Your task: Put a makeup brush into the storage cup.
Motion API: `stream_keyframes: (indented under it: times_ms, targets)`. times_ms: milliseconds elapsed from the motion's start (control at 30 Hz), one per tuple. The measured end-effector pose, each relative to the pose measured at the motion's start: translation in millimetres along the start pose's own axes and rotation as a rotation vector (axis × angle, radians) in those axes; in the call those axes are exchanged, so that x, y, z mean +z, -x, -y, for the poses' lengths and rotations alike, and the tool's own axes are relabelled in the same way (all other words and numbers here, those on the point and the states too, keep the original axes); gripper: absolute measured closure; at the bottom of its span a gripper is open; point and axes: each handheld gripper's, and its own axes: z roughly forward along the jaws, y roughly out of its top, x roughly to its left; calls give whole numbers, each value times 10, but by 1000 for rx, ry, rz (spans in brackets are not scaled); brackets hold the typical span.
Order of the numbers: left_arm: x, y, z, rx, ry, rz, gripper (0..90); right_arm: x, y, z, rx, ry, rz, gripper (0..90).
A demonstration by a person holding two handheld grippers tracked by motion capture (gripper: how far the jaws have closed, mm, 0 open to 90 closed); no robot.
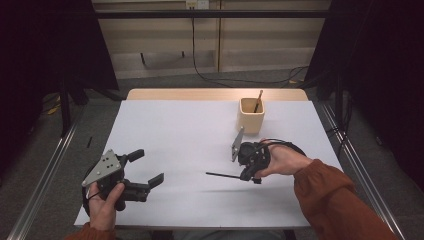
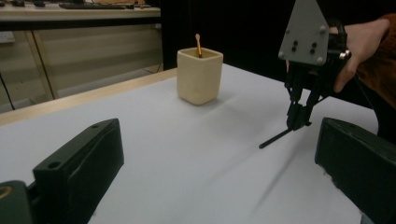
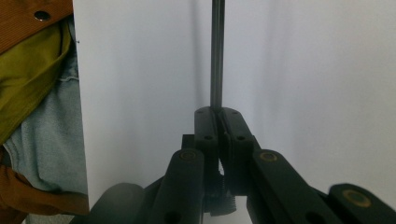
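At a white table (image 1: 190, 130), the right gripper (image 1: 248, 172) clamps its jaws on one end of a thin black stick (image 1: 222, 175), held low over the sheet just right of the table's centre, the free end pointing toward nine o'clock. The left gripper (image 1: 150, 167) rests at the table's eight o'clock corner, jaws spread wide and holding nothing. A beige cup (image 1: 250, 115) with a wooden stick (image 1: 258, 100) inside stands at one o'clock.

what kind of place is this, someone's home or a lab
Most likely a lab or recording setup, not a home: a bare white table between dark curtains, metal rails on the floor, and loose cables by the wall.
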Motion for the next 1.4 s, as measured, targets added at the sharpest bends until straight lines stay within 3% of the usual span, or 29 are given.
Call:
stream_keyframes:
  times_ms: [167, 300, 500, 667, 800, 933, 1200, 1400]
  targets:
    - [56, 3, -96, 3, 8, 30, 9, 0, 12, 2, 4, 5, 6, 864]
    - [218, 62, -85, 13, -52, 107, 9, -7, 12, 13, 5, 19, -1, 864]
    - [464, 167, -141, 42, -73, 186, 12, -16, 9, 19, 2, 21, -2, 864]
    - [623, 229, -263, 65, -98, 211, 9, -26, 14, 29, 2, 27, -2, 864]
    - [733, 270, -347, 49, -113, 213, 13, -24, 16, 27, 6, 21, 0, 864]
    - [847, 300, -400, 69, -163, 219, 17, -22, 20, 26, -5, 23, -4, 864]
    - [1043, 267, -442, 69, -273, 302, 14, 7, 2, -1, -12, 19, -9, 864]
    - [1171, 258, -428, 96, -368, 323, 24, 61, -15, -70, -31, 2, -18, 864]
